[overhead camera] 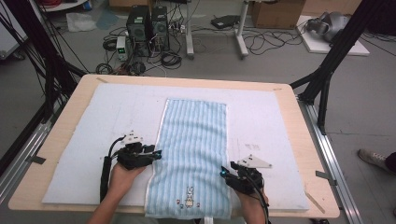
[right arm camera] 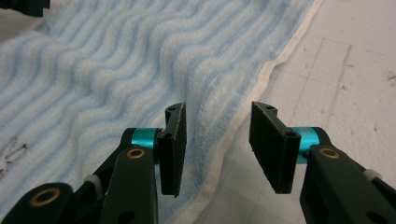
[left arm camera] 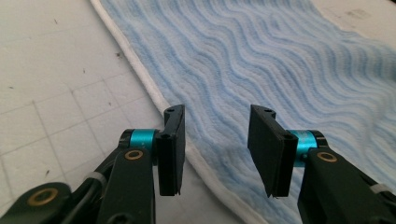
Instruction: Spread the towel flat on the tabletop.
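As we looked from above, the towel [overhead camera: 194, 154] lay flat along the mat [overhead camera: 70, 158], our left gripper [overhead camera: 156, 153] and right gripper [overhead camera: 223, 171] at its long edges. In each gripper view, jaws gaped astride a hem, seemingly to pinch it.

Grey floor [overhead camera: 369, 93] beyond the wooden table [overhead camera: 303, 140] — cluttered. Two black computer towers [overhead camera: 148, 25] stand amid tangled cables [overhead camera: 266, 42]. White desk legs [overhead camera: 242, 32] nearby; cardboard box [overhead camera: 275, 14] at rear. Black frame struts [overhead camera: 336, 56] flank both sides — lighting even.
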Tool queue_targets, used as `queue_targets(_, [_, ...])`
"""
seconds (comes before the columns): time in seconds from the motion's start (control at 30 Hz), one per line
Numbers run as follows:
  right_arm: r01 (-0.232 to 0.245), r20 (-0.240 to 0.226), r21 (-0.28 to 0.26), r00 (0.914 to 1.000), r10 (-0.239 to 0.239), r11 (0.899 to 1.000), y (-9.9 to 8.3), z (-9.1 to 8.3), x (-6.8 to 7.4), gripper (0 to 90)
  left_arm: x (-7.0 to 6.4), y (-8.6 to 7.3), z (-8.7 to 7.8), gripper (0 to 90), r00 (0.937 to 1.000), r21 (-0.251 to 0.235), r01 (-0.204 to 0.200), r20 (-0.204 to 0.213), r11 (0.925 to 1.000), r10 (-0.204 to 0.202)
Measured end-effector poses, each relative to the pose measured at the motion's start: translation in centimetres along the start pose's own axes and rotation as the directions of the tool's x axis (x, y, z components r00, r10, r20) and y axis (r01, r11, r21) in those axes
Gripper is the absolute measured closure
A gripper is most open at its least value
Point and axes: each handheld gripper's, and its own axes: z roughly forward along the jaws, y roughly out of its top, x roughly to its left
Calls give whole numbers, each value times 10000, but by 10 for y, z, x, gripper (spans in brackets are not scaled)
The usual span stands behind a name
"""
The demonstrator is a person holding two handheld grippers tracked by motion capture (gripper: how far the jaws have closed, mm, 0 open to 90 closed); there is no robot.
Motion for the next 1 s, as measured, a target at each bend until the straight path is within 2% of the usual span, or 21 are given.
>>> queue_targets(0.07, [-95,-11,24,10000,95,10000,5,3,-3,561,2,4,5,574,9999,-58,107,-115,9999,-108])
queue_targets(0.2, [-564,74,-302,9984,567,9980,23,9,-19,556,8,19,15,571,9994,-153,-80,-327,9999,75])
queue_targets(0.27, [-722,123,-181,9973,724,9972,33,18,-29,556,13,28,20,559,9991,-239,-151,-397,9996,142])
queue_targets(0.33, [-819,188,-100,9965,821,9966,41,29,-39,556,19,35,26,538,9993,-592,-31,-380,9982,9])
queue_targets(0.4, [-788,407,66,9961,785,9969,48,40,-47,544,25,43,33,503,9992,-576,-25,-410,9983,1])
queue_targets(0.53, [-818,614,-75,9947,821,9966,62,54,-60,545,35,59,47,452,9998,-732,59,-201,9973,-74])
queue_targets(0.63, [-682,641,-68,9956,685,9976,72,64,-68,594,40,70,60,455,9995,-551,234,-195,9982,-245])
queue_targets(0.7, [-724,607,82,9956,718,9973,78,72,-72,620,45,76,69,457,9994,-341,270,-192,9991,-277])
queue_targets(0.77, [-733,628,246,9955,717,9970,83,80,-76,625,50,82,74,473,9993,-329,289,-207,9990,-296])
queue_targets(0.9, [-618,724,403,9956,587,9973,91,91,-81,623,61,89,80,493,9989,-549,443,-153,9975,-452])
queue_targets(1.0, [-712,689,393,9953,683,9967,96,97,-86,613,67,91,82,496,9982,-704,575,-121,9959,-585])
